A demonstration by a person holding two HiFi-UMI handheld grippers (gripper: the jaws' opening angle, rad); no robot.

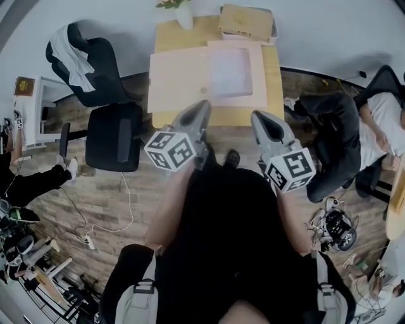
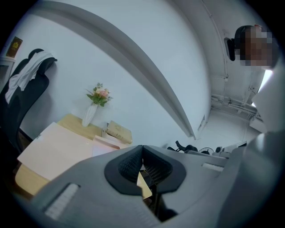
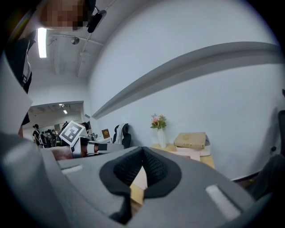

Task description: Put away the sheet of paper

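A pale sheet of paper (image 1: 231, 71) lies on the right half of an open pink folder (image 1: 180, 79) on the wooden table (image 1: 273, 76). My left gripper (image 1: 204, 105) and right gripper (image 1: 258, 116) hover side by side just short of the table's near edge, both pointing at the folder. Both are shut, with nothing between the pads. In the left gripper view the closed jaws of the left gripper (image 2: 142, 149) point over the folder (image 2: 58, 149). In the right gripper view, the right gripper (image 3: 142, 151) is closed as well, with the folder (image 3: 189, 154) beyond it.
A flat beige box (image 1: 245, 21) and a white vase with flowers (image 1: 184, 15) stand at the table's back. A black office chair (image 1: 112, 130) is left of the table. A person in black (image 1: 335, 142) sits at the right. Cables (image 1: 95, 231) lie on the wooden floor.
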